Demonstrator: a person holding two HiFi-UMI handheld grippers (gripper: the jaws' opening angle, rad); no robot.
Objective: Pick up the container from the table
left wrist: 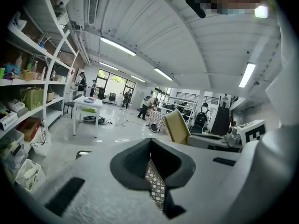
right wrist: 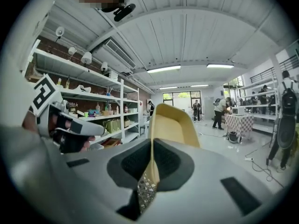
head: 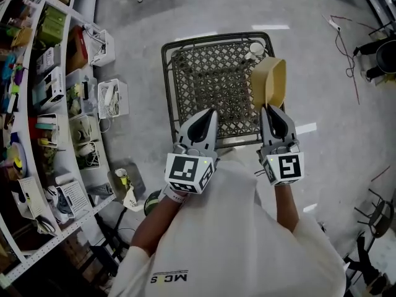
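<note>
A tan rectangular container [head: 270, 81] hangs tilted above the right side of the black lattice table [head: 210, 85]. My right gripper [head: 270, 109] is shut on its near rim; in the right gripper view the container [right wrist: 172, 127] rises straight out from between the closed jaws. My left gripper [head: 208, 114] is shut on nothing, over the table's front edge, left of the container. From the left gripper view the container [left wrist: 177, 126] shows to the right, and the table's lattice [left wrist: 155, 185] shows through the slit between the jaws.
A small white cup [head: 255, 48] sits at the table's far right corner. Shelves [head: 37, 98] packed with boxes and baskets [head: 113, 98] run along the left. Cables [head: 343, 42] lie on the grey floor at the right. Other people stand far off in the room.
</note>
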